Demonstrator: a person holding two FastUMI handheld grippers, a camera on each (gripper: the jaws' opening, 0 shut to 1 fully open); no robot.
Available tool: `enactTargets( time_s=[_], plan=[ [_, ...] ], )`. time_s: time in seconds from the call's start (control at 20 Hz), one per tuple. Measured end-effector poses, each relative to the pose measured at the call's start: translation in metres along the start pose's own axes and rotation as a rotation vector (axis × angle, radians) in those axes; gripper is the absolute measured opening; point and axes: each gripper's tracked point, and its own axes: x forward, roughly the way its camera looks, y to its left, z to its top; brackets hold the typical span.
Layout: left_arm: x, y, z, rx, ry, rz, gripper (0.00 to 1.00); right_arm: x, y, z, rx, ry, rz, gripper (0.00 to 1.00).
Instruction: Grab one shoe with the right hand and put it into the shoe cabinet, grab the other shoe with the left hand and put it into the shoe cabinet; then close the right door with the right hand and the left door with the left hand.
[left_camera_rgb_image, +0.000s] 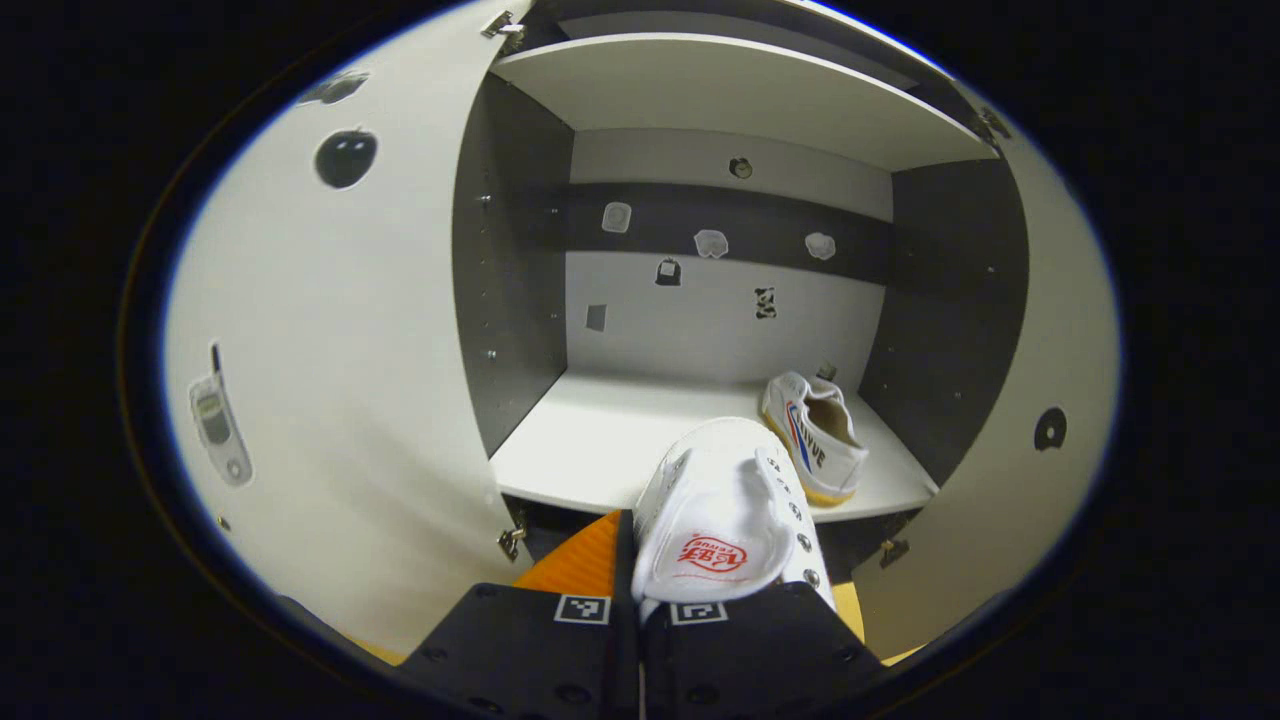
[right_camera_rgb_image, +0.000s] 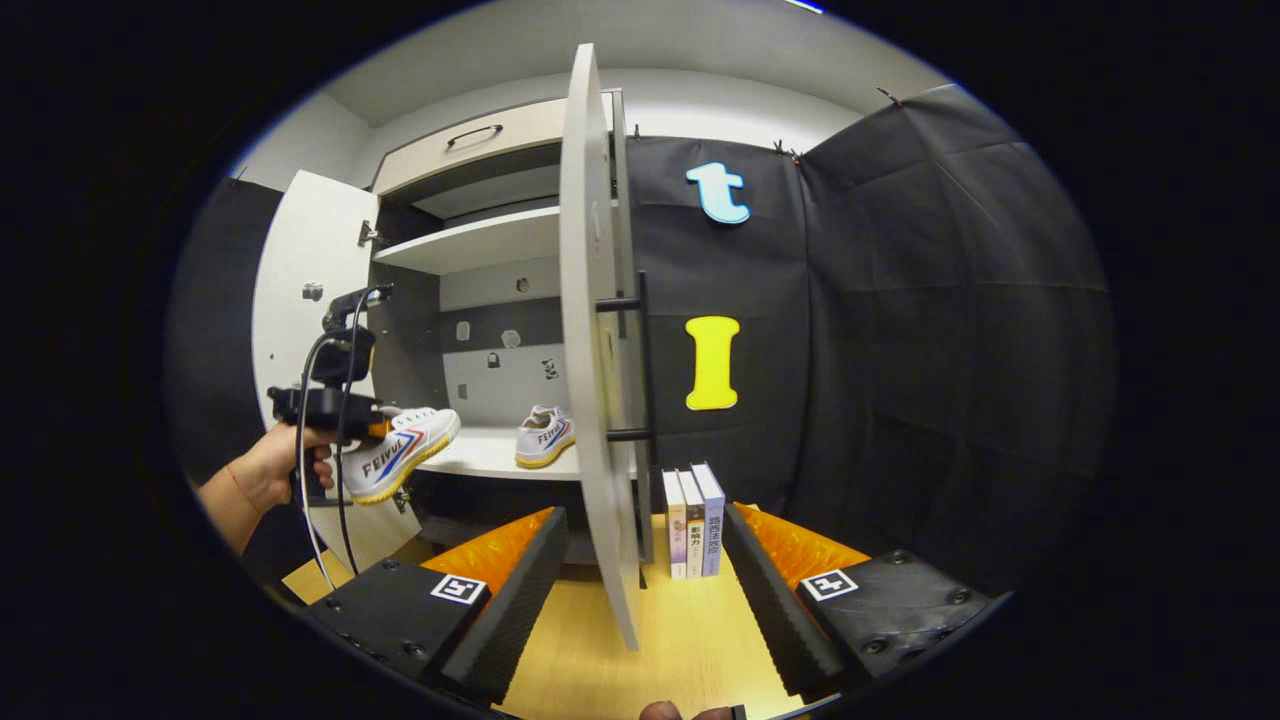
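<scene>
Fingers: left gripper (left_camera_rgb_image: 640, 610) is clamped on one white shoe (left_camera_rgb_image: 725, 520), held at the cabinet's front edge; right gripper (right_camera_rgb_image: 640, 590) gapes wide, holding nothing.
Shoes: two; the second shoe (left_camera_rgb_image: 815, 445) rests on the lower shelf (left_camera_rgb_image: 590, 440), right side.
Doors: two, left door (left_camera_rgb_image: 340, 400) and right door (right_camera_rgb_image: 590, 350), both swung wide.
Books: three books (right_camera_rgb_image: 693, 520) upright beside the right door.

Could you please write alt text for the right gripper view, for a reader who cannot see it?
The open right gripper faces the edge of the cabinet's open right door. To the left, a hand holds the left gripper, which carries a shoe toward the shelf where another shoe sits. Three books stand beside the door.
</scene>
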Motion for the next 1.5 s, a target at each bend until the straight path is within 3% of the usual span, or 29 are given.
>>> enactTargets(
  time_s=[0.3,0.75,1.1,1.2,1.25,1.5],
  plan=[
    [0.093,-0.013,0.057,0.024,0.011,0.037,0.07,0.003,-0.035,-0.011,0.032,0.023,-0.072,0.98],
    [0.206,-0.007,0.044,0.111,0.125,0.16,0.08,-0.006,-0.076,-0.018,0.05,0.036,-0.185,0.97],
    [0.225,-0.01,0.023,0.155,0.173,0.179,0.1,-0.004,-0.088,-0.021,0.042,0.013,-0.213,1.0],
    [0.222,-0.009,0.018,0.178,0.18,0.181,0.21,-0.004,-0.084,-0.023,0.061,0.021,-0.197,0.98],
    [0.22,-0.008,0.018,0.189,0.171,0.182,0.17,-0.004,-0.084,-0.023,0.065,0.021,-0.193,0.98],
    [0.199,-0.013,0.022,0.163,0.144,0.13,0.33,-0.006,-0.087,-0.015,0.043,0.01,-0.183,0.98]
  ],
)
